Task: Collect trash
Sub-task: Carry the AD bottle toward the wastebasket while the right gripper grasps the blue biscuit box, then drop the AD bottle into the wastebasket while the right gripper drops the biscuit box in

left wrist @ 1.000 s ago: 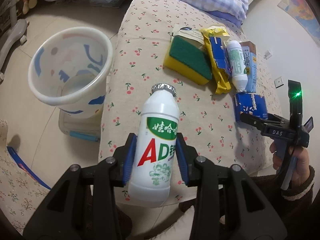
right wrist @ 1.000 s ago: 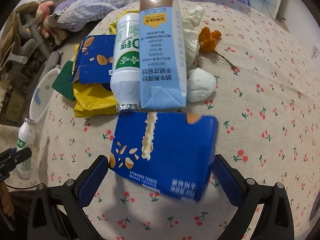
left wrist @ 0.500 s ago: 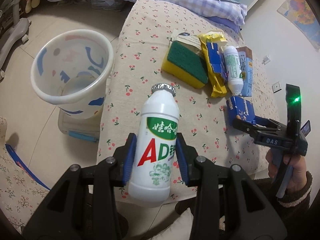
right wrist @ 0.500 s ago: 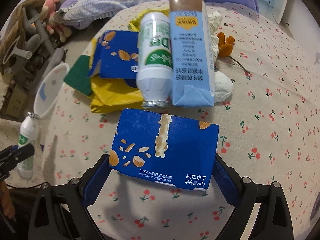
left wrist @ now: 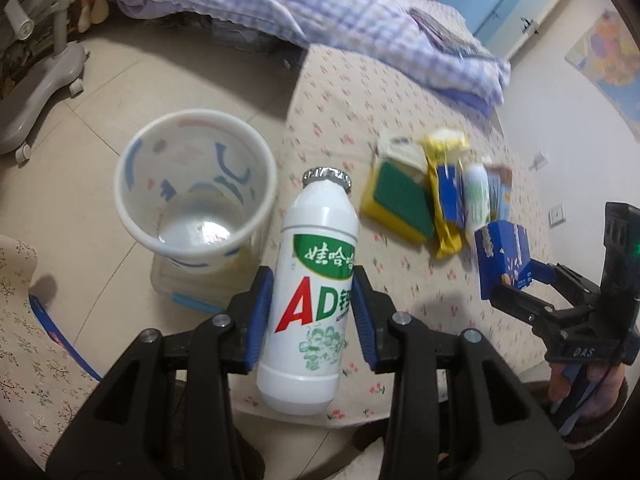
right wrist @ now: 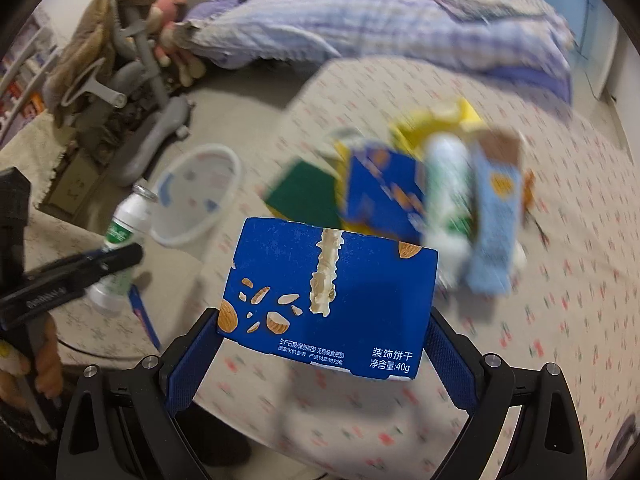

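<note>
Two grippers are working for us at this moment, and each one is carrying a piece of trash. Our left gripper [left wrist: 312,312] is clamping the white drink bottle [left wrist: 314,292] between its blue pads, and the bottle is standing nearly upright with its foil cap upward, over the left edge of the table [left wrist: 340,112] that has the cherry-print cloth. Just beyond that edge, the white waste bin [left wrist: 192,184] is standing on the floor, and its open mouth is facing us beside the bottle. Our right gripper [right wrist: 324,344] is squeezing the blue biscuit box [right wrist: 328,296] by its two sides and is holding it in the air above the near edge of the table. More trash is lying together toward the far right part of the table: a yellow and green sponge [left wrist: 400,204], a yellow wrapper [left wrist: 444,196], a second blue box [right wrist: 380,196], a second white bottle [right wrist: 448,200] and a light blue carton [right wrist: 496,220]. These things are looking blurred in both views, so we cannot read their details.
</note>
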### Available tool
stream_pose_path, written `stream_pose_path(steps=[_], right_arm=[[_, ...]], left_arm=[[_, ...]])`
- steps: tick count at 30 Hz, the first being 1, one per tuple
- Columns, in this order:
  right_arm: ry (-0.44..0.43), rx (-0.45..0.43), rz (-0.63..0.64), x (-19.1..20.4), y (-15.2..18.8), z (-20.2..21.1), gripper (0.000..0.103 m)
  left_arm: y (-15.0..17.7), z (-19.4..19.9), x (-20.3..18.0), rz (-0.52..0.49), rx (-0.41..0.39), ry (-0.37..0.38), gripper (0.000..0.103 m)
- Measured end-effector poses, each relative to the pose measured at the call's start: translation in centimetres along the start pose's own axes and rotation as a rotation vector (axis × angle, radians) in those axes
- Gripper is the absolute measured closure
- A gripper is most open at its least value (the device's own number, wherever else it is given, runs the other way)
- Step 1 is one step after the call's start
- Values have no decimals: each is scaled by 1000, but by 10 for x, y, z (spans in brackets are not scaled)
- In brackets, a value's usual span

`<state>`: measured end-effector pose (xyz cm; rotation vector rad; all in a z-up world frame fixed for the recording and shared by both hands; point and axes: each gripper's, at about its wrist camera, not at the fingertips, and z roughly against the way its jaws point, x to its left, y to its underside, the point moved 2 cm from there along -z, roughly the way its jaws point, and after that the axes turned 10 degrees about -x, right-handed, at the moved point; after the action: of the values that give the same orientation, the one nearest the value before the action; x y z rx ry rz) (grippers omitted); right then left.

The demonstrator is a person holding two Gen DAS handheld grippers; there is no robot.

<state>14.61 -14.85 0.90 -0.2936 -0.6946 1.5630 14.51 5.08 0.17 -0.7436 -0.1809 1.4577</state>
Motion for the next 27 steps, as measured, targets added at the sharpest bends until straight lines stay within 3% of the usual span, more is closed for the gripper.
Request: stream_pose_path(steps=[8, 11, 16, 19, 20, 23, 27], right_arm=[[-78, -32, 15, 38, -51, -34, 5], [-85, -20, 9, 43, -59, -51, 5], [-94, 18, 4, 52, -64, -73, 5], [-83, 43, -5, 61, -67, -93, 5], [-82, 49, -8, 61, -68, -97, 5], [-69, 72, -14, 64, -69, -111, 5], [-59, 84, -25, 67, -74, -122, 5]], left_arm=[[-29, -18, 47, 71, -54, -7, 62], [-36, -37, 70, 140, -56, -8, 62], [-42, -54, 95, 144, -77, -47, 62], [-43, -59, 111, 165, -90, -24, 60], [-44, -61, 116, 169, -83, -15, 54], [-44, -58, 132, 205, -78, -108, 23], [-45, -47, 143, 230, -53, -216, 16]])
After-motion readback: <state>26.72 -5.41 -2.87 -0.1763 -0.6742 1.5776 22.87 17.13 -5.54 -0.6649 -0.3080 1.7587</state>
